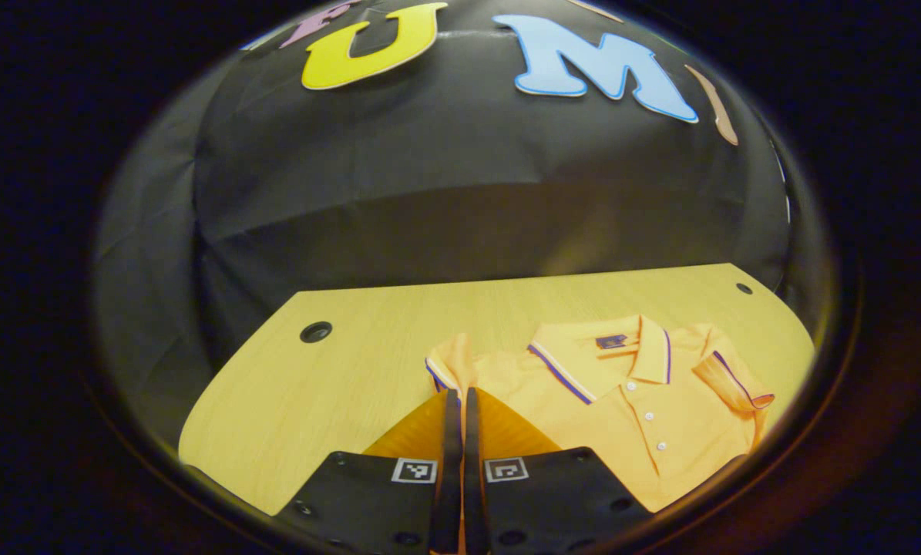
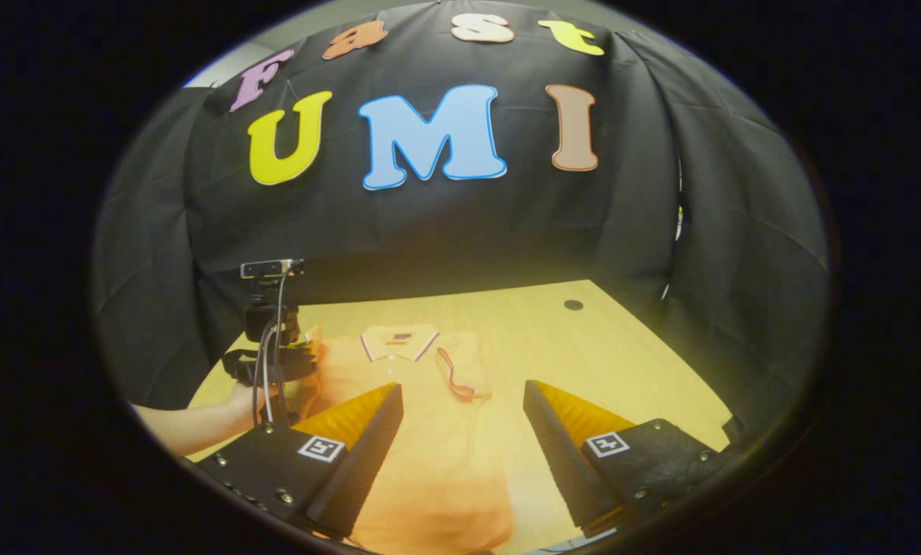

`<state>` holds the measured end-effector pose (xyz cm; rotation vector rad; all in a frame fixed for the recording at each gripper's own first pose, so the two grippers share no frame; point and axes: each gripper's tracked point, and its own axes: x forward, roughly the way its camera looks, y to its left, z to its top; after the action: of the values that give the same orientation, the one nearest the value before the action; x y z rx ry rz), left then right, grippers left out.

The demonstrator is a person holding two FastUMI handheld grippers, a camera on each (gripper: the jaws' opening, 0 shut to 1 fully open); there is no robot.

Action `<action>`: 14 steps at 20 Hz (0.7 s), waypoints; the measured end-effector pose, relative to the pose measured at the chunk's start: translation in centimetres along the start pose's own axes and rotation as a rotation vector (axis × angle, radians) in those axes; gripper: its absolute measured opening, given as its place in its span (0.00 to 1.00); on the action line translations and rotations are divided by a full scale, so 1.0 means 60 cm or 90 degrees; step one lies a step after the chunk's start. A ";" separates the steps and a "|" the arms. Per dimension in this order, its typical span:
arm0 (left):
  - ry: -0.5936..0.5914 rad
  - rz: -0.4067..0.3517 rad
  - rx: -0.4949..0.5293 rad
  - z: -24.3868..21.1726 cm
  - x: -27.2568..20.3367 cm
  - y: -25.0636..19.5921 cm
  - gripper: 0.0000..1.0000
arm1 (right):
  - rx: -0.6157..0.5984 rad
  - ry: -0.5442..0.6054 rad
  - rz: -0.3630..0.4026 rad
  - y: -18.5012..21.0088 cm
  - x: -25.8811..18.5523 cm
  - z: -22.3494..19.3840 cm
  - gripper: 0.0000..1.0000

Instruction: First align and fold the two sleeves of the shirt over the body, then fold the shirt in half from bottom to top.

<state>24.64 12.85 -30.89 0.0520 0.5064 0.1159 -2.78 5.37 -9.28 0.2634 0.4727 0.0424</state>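
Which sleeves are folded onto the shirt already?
One is: the sleeve on the right gripper's side lies across the shirt body. The other sleeve looks bunched at the left gripper.

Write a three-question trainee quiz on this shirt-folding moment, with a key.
1. True or false: the right gripper is open above the shirt.
2. Which sleeve already lies folded over the shirt's body: A) the sleeve with the striped cuff on the right gripper's side, B) neither?
3. Fill in: the left gripper has its fingers ____ at the other sleeve.

Key: 1 true; 2 A; 3 together, though cloth between them cannot be confirmed.
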 end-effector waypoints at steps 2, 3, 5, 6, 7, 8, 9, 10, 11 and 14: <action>0.006 -0.020 0.021 -0.004 0.004 -0.025 0.09 | 0.006 0.007 -0.006 0.003 0.003 -0.013 0.98; 0.009 -0.029 0.031 -0.007 0.008 -0.036 0.09 | 0.006 0.012 -0.009 0.003 0.003 -0.021 0.98; 0.022 -0.046 0.046 -0.015 0.014 -0.054 0.08 | 0.007 0.016 -0.020 0.002 0.006 -0.032 0.98; 0.029 -0.050 0.050 -0.021 0.016 -0.058 0.08 | 0.009 0.020 -0.024 0.002 0.005 -0.039 0.98; 0.033 -0.059 0.050 -0.023 0.015 -0.066 0.08 | 0.015 0.026 -0.024 0.006 0.006 -0.046 0.98; 0.034 -0.068 0.050 -0.022 0.013 -0.074 0.11 | 0.020 0.029 -0.021 0.009 0.008 -0.051 0.98; 0.034 -0.071 0.052 -0.023 0.012 -0.077 0.14 | 0.019 0.032 -0.022 0.009 0.009 -0.055 0.98; 0.035 -0.078 0.053 -0.023 0.008 -0.084 0.15 | 0.016 0.036 -0.022 0.006 0.010 -0.060 0.98; 0.034 -0.086 0.049 -0.022 0.003 -0.091 0.27 | 0.012 0.039 -0.022 0.005 0.010 -0.064 0.98; 0.032 -0.095 0.040 -0.023 -0.023 -0.099 0.45 | 0.004 0.045 -0.010 0.000 0.006 -0.074 0.98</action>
<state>23.36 6.80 -31.93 0.0720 0.5625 -0.0449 -4.50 6.50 -13.25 0.2645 0.5452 0.0343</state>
